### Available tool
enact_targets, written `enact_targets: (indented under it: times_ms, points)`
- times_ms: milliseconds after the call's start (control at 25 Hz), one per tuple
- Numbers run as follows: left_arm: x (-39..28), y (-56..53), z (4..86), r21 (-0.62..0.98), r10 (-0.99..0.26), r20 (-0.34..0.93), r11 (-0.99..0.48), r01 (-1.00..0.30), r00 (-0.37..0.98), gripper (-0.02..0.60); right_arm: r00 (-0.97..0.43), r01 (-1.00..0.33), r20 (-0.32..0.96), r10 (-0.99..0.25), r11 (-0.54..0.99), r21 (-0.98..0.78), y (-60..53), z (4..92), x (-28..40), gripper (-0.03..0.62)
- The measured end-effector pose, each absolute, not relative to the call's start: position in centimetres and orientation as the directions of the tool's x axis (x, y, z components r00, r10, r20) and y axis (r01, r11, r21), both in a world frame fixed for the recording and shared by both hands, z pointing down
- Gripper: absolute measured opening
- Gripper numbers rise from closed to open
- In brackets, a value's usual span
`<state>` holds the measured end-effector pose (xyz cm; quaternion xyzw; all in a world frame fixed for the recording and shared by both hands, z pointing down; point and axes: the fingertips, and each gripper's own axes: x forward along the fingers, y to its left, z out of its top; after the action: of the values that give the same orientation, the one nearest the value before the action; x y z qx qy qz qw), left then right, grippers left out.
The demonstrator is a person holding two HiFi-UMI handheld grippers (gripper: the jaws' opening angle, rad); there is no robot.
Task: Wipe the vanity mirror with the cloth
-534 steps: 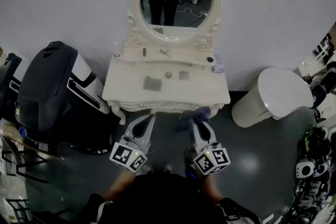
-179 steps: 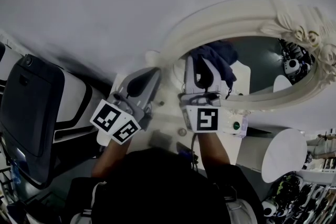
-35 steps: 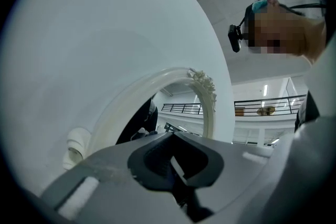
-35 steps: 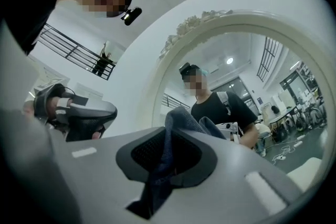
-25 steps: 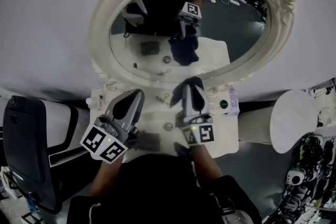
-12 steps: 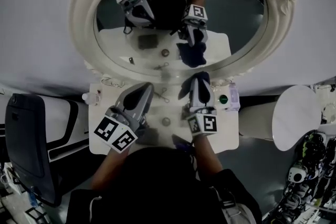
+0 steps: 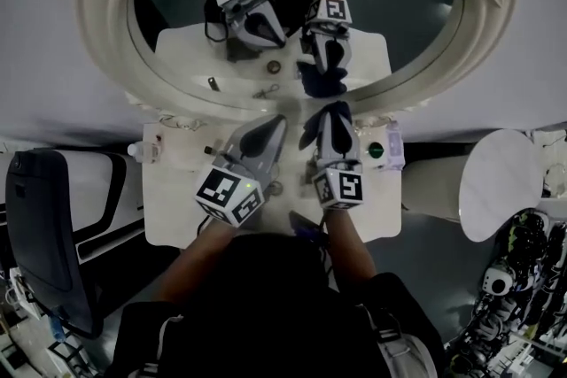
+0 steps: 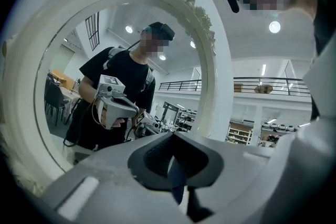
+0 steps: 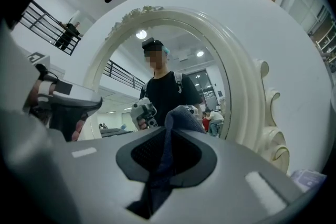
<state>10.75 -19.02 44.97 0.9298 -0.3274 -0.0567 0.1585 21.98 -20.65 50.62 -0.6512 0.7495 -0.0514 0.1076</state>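
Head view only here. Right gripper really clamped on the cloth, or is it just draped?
Observer: Clamped. In the right gripper view, the right gripper has its jaws shut on the dark blue cloth, with a bunch poking past the tips.
Operator: Left holding anything?
Observer: In its own view the left gripper has its jaws together. A thin dark sliver shows in the gap, can't tell what.
Operator: Right aimed at glass?
Observer: Yes, its view looks into the vanity mirror, with the cloth bunch over the lower glass.
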Motion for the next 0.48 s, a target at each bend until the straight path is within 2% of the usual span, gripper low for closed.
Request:
enact_targets:
  times_ms: [480]
  points:
    - [10.5, -21.2, 47.3, 0.352, -0.66, 0.007, -0.701, -0.62, 0.751, 0.002, -0.134, -0.97, -0.037, -0.99, 0.139, -0.201, -23.6, 54.6, 21.4, 0.04]
